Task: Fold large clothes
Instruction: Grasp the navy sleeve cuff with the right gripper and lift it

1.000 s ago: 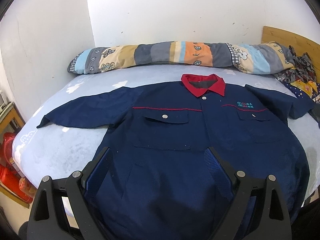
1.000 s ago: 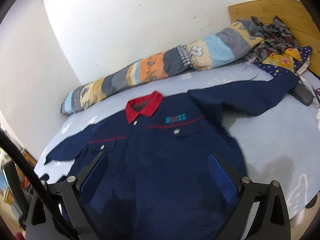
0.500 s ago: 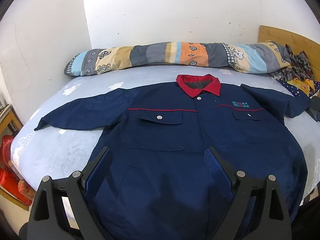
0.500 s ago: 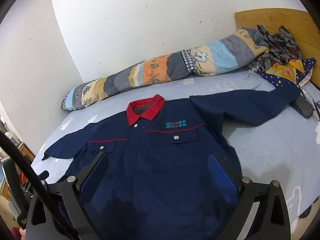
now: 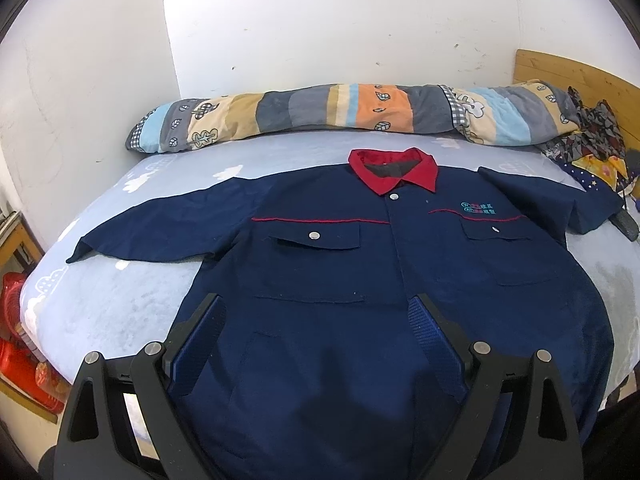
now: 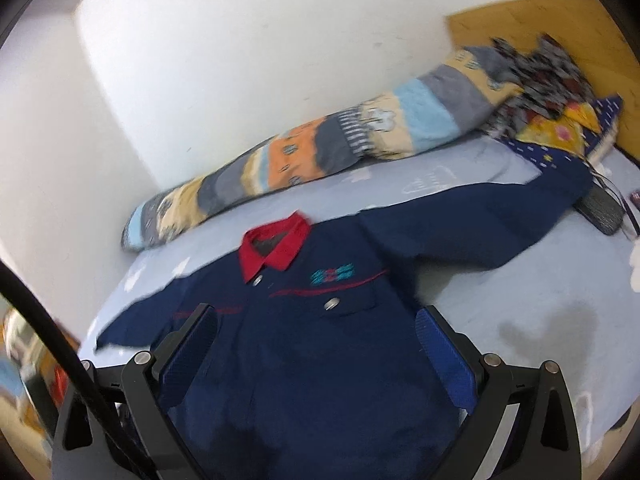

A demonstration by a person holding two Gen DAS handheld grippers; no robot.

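Spread flat, front up, across the pale blue bed (image 5: 120,304): navy work jacket (image 5: 320,280) with red collar (image 5: 394,168), sleeves out to either side. Along the far edge by the wall, a long striped patchwork bolster (image 5: 360,114); at the far right corner, a heap of patterned cloth (image 5: 588,148) against a wooden headboard (image 5: 568,74). Near the right sleeve end, a dark oblong object (image 6: 600,210), hard to identify. Left claw (image 5: 316,328) and right claw (image 6: 316,340) both spread wide above the jacket's lower half, gripping nothing. Right view blurred; hem cut off.
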